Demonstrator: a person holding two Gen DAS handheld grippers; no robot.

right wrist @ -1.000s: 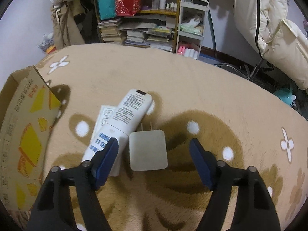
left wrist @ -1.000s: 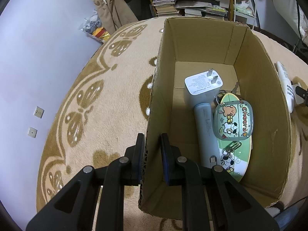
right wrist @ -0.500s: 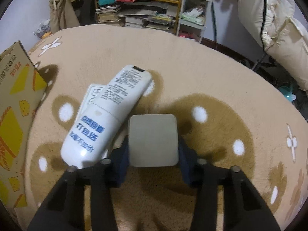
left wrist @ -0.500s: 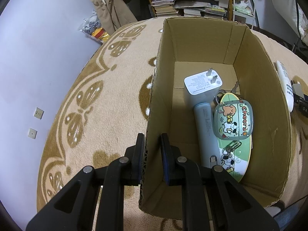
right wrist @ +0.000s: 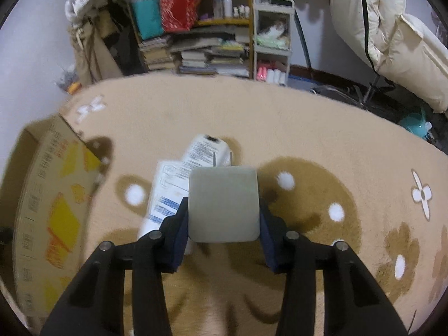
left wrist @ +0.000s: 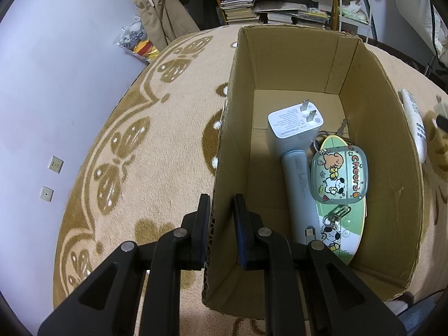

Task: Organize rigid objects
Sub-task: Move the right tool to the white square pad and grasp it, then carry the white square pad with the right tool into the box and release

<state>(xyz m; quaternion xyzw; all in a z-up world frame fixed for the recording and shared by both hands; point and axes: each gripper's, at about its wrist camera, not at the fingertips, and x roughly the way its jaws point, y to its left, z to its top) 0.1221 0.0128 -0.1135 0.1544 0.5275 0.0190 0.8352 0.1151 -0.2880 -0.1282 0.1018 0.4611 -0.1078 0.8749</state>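
My left gripper (left wrist: 219, 224) is shut on the left wall of an open cardboard box (left wrist: 224, 151). Inside lie a white charger (left wrist: 294, 126), a pale blue power bank (left wrist: 299, 190), a cartoon earbud case (left wrist: 338, 176) and a green card (left wrist: 344, 224). My right gripper (right wrist: 222, 218) is shut on a grey-white square plug adapter (right wrist: 223, 203), lifted above the rug. Below it lie a white remote (right wrist: 201, 151) and a second white remote (right wrist: 166, 179). The box (right wrist: 47, 204) is to the left in the right wrist view.
A beige rug with brown butterfly and flower patterns (left wrist: 126, 154) covers the floor. Bookshelves and stacked books (right wrist: 201, 53) stand at the far edge. A white cart (right wrist: 271, 42) and bedding (right wrist: 392, 42) are at the back right.
My right gripper closed on the square adapter and lifted it off the rug, away from the remotes. My left gripper kept its hold on the box wall.
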